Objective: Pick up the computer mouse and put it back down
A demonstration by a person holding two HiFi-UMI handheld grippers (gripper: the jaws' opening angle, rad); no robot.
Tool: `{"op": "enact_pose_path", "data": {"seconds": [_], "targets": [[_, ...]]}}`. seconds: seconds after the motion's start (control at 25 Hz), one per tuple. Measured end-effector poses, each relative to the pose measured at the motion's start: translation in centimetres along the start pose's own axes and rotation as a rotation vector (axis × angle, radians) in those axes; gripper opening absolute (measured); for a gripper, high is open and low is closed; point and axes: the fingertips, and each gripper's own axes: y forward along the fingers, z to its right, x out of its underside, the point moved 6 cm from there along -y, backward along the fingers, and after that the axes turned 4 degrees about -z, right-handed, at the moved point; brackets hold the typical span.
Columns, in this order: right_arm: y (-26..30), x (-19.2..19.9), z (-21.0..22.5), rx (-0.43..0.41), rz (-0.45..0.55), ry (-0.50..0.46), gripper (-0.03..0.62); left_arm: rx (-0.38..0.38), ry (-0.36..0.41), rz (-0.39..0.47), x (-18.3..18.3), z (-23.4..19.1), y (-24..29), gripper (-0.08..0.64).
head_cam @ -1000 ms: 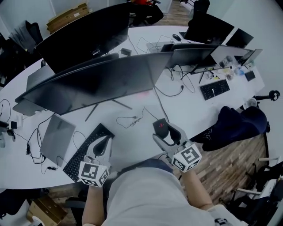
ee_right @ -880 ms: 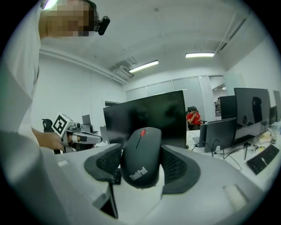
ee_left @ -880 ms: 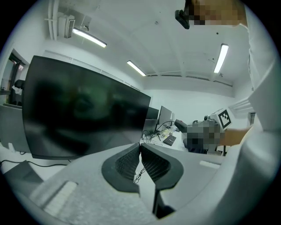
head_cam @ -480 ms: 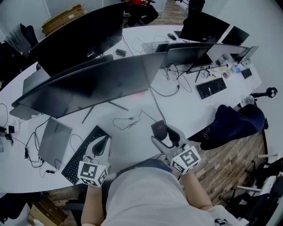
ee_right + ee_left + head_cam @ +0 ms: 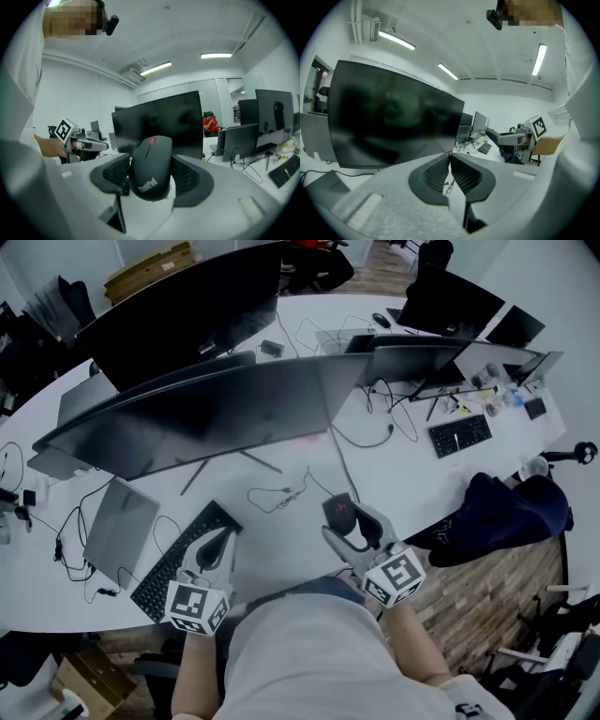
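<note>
A black computer mouse (image 5: 338, 511) with a red scroll wheel sits between the jaws of my right gripper (image 5: 348, 520) at the white table's near edge. In the right gripper view the mouse (image 5: 151, 166) fills the gap and both ribbed pads (image 5: 190, 177) press its sides. I cannot tell whether it rests on the table or hangs just above it. My left gripper (image 5: 218, 545) hovers over the right end of a black keyboard (image 5: 183, 559). Its jaws are closed on nothing in the left gripper view, where that gripper (image 5: 450, 171) shows.
A wide dark monitor (image 5: 206, 413) stands behind both grippers, with a thin cable (image 5: 281, 493) coiled on the table (image 5: 281, 549) before it. A closed laptop (image 5: 120, 529) lies at left. A dark jacket (image 5: 497, 507) hangs off the right edge, near a second keyboard (image 5: 457, 434).
Only the head view shifts slightly. Both grippers and the mouse keep their places.
</note>
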Motion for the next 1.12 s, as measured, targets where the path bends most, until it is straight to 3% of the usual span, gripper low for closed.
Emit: {"op": "enact_pose_path", "data": {"seconds": [1.12], "targets": [[12.5,6.1,0.2,-0.274,-0.244,-0.033,0.282,-0.404,-0.178,-0.045,5.2,0.1,-8.9,0.017]]}}
